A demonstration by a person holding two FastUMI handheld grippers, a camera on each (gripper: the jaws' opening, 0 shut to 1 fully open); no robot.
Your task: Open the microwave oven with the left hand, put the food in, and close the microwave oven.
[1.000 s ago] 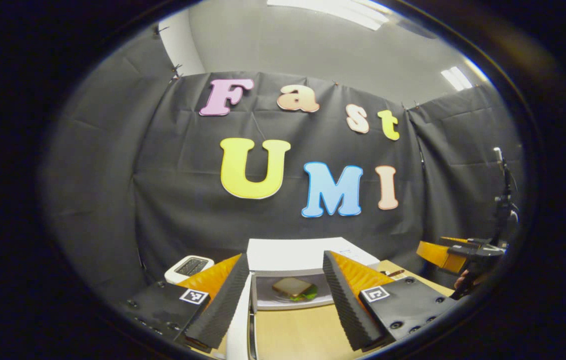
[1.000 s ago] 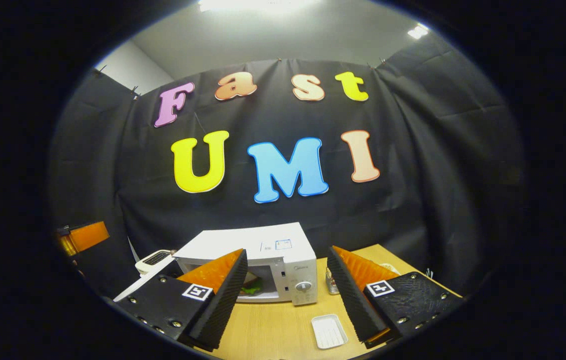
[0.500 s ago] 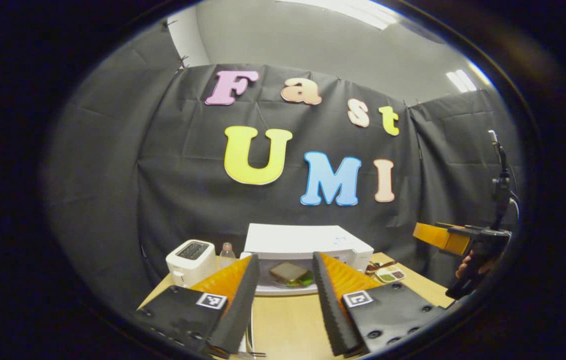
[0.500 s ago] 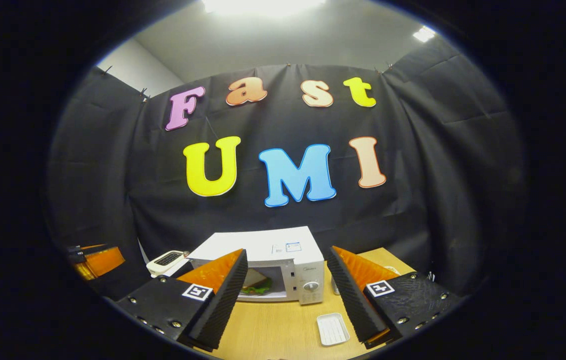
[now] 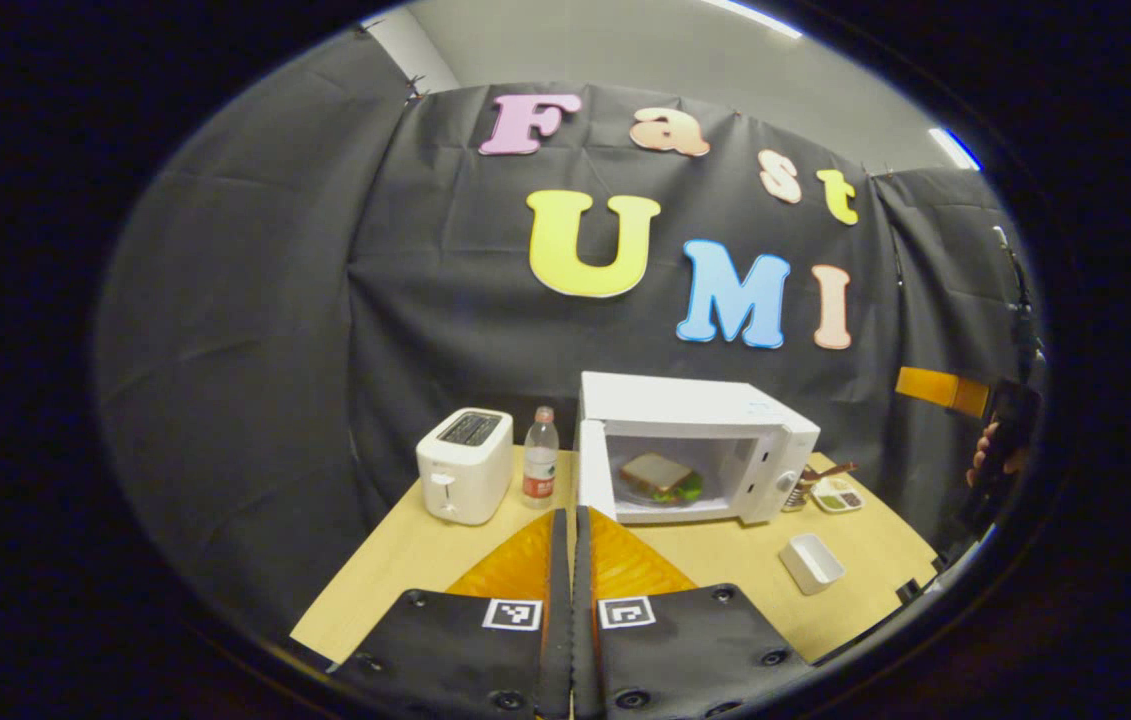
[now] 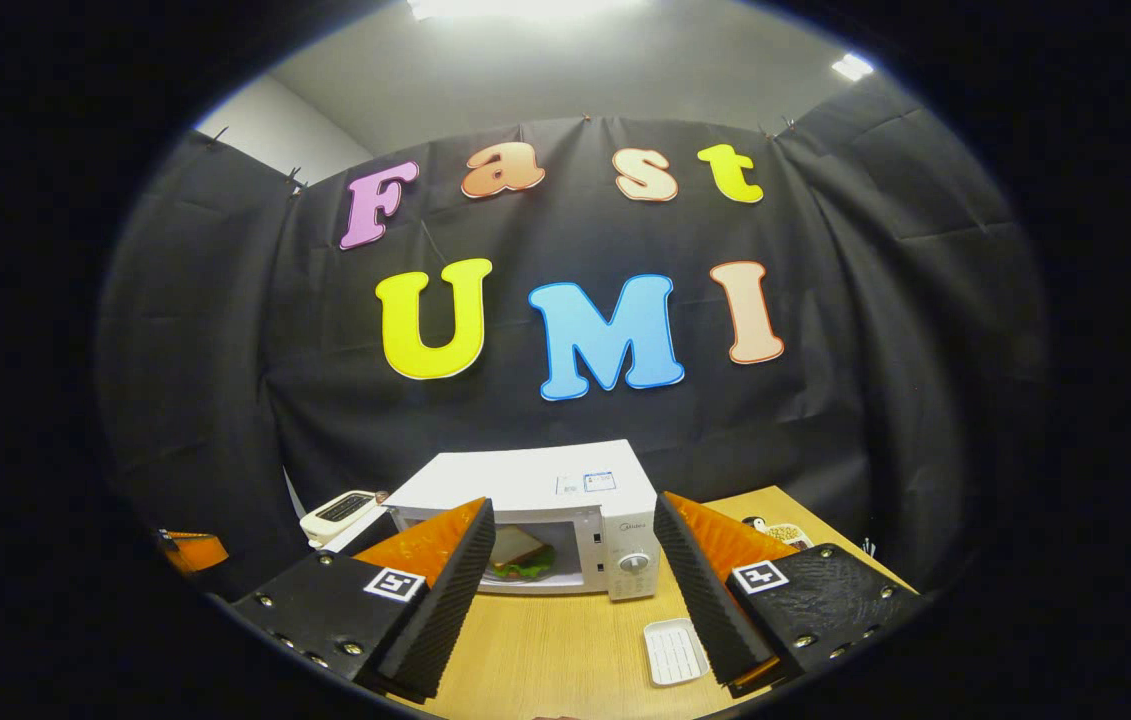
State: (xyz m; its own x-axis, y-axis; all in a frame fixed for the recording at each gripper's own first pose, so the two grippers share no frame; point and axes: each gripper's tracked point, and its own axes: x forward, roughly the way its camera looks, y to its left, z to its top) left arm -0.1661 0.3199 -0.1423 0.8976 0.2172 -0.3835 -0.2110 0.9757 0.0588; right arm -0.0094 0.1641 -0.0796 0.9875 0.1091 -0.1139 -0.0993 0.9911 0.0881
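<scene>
Backed the left gripper (image 5: 570, 516) off from the microwave (image 5: 695, 402) within the last second and brought its fingers together until touching, with nothing between them. Left the door (image 5: 587, 472) swung out at the oven's left side, with the sandwich (image 5: 658, 473) lying inside the cavity. Judged from that: food in, closing yet to do. Kept the right gripper (image 6: 573, 503) spread wide and empty, facing the oven front. Found bare table (image 5: 405, 565) between the front edge and the door. Noted the toaster (image 5: 465, 465) and bottle (image 5: 540, 470) toward the rear left corner, the bottle just beside the door, so little room behind it. Noted a small white dish (image 5: 811, 562) near the right edge, probably clear of the door's swing.
</scene>
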